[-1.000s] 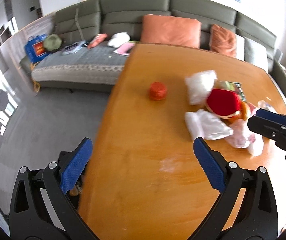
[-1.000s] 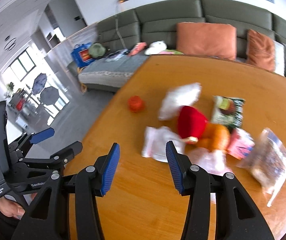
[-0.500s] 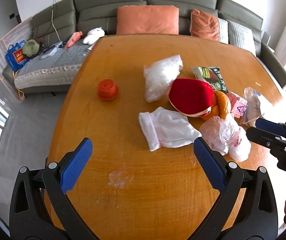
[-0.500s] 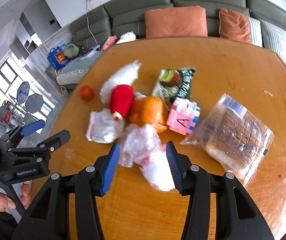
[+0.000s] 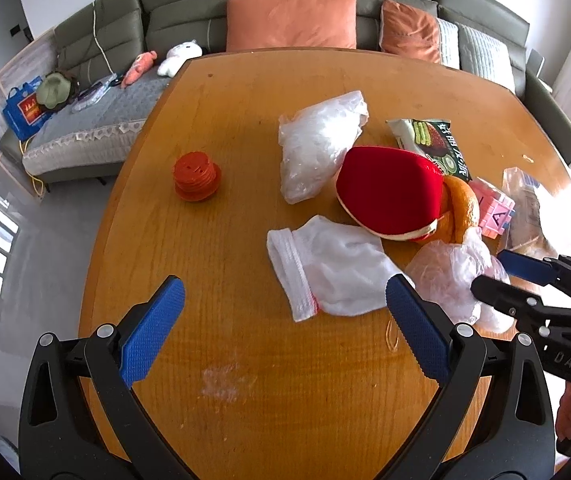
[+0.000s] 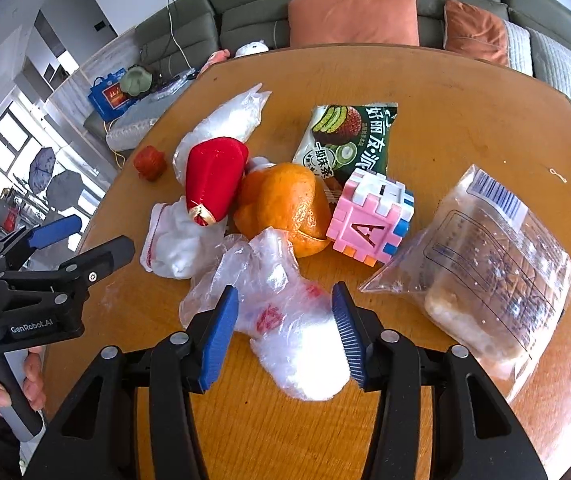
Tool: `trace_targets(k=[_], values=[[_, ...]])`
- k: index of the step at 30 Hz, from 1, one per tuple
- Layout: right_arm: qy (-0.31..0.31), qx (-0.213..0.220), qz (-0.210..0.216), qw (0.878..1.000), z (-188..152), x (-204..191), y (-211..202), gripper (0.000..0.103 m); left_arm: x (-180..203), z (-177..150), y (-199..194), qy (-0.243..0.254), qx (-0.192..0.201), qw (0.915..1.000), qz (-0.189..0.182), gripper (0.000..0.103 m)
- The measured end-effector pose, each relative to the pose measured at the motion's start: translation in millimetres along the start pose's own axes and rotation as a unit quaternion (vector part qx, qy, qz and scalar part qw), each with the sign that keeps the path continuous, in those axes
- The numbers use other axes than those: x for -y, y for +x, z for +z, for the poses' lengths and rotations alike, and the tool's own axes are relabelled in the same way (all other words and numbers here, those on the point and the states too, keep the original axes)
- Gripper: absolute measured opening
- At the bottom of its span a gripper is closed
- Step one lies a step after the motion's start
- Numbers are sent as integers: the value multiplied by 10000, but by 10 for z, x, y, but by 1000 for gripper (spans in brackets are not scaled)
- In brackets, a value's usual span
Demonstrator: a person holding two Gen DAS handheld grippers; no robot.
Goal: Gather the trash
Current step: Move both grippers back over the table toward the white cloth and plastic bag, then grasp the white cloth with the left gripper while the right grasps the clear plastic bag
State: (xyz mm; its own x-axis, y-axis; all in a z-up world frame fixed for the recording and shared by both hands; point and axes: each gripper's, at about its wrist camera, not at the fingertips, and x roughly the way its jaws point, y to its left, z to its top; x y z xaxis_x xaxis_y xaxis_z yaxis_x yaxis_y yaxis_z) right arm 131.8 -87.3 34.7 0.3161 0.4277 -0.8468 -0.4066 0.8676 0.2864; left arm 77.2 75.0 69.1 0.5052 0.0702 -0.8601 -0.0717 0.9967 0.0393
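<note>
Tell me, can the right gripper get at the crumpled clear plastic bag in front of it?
Probably yes. The right gripper already straddles the crumpled plastic bag, its jaws opening with the bag between them and not yet pinched. Nothing covers the bag; the orange only borders its far end.

Right gripper (image 6: 283,330) now lower, astride crumpled plastic bag (image 6: 281,312), opening.

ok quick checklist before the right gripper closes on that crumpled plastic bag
1. Crumpled plastic bag between the right gripper pads: ok.
2. Jaws wide enough: ok, they are opening and not pressing on the bag.
3. Orange outside the jaws: ok, though the bag touches it.
4. Pink letter cube clear of the grip: ok.
5. Left gripper out of the way: ok, open over bare table.
6. Bag empty: cannot tell.
</note>
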Motion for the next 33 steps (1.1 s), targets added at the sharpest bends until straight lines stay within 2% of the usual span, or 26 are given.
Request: trace_targets(k=[2, 3, 6, 10, 14, 18, 19, 20, 21, 22, 25, 27, 33], values=[[-19, -91, 76, 9999, 2, 20, 49, 55, 25, 24, 39, 36, -28, 10000, -17, 97], [-66, -73, 154, 9998, -18, 15, 52, 49, 42, 39, 66, 55, -47, 10000, -20, 97], [-359, 113, 55, 9993, -84, -60, -23, 41, 84, 80, 145, 109, -117, 9999, -27, 97], [-495, 409, -15, 9979, -146, -83, -206, 40, 151, 116, 241, 171, -199, 9996, -72, 97], [-403, 455, -100, 9981, -155, -29, -295, 41, 246, 132, 380, 295, -282, 9992, -57, 97], [-291, 474, -179, 9983, -142, 28, -343, 41, 297, 107, 509, 381, -307, 9987, 130, 97], [-268, 481, -205, 9983, -154, 41, -361, 41, 296, 97, 526, 391, -323, 9986, 132, 91], [-255, 484, -218, 9983, -136, 35, -353, 41, 299, 79, 556, 407, -377, 9984, 86, 79], [-239, 491, -233, 9982, -139, 32, -361, 42, 287, 61, 560, 362, -367, 9987, -26, 78], [-233, 498, -247, 9982, -108, 12, -357, 41, 276, 49, 548, 328, -324, 9989, -118, 69], [-240, 529, -280, 9979, -91, -41, -374, 41, 280, 25, 467, 382, -216, 9988, -193, 35], [-262, 568, -293, 9976, -84, -89, -400, 41, 248, 3, 429, 330, -217, 9987, -327, 30], [-371, 669, -277, 9967, -91, -298, -482, 42, 112, -129, 136, 280, -30, 9986, -444, 30]])
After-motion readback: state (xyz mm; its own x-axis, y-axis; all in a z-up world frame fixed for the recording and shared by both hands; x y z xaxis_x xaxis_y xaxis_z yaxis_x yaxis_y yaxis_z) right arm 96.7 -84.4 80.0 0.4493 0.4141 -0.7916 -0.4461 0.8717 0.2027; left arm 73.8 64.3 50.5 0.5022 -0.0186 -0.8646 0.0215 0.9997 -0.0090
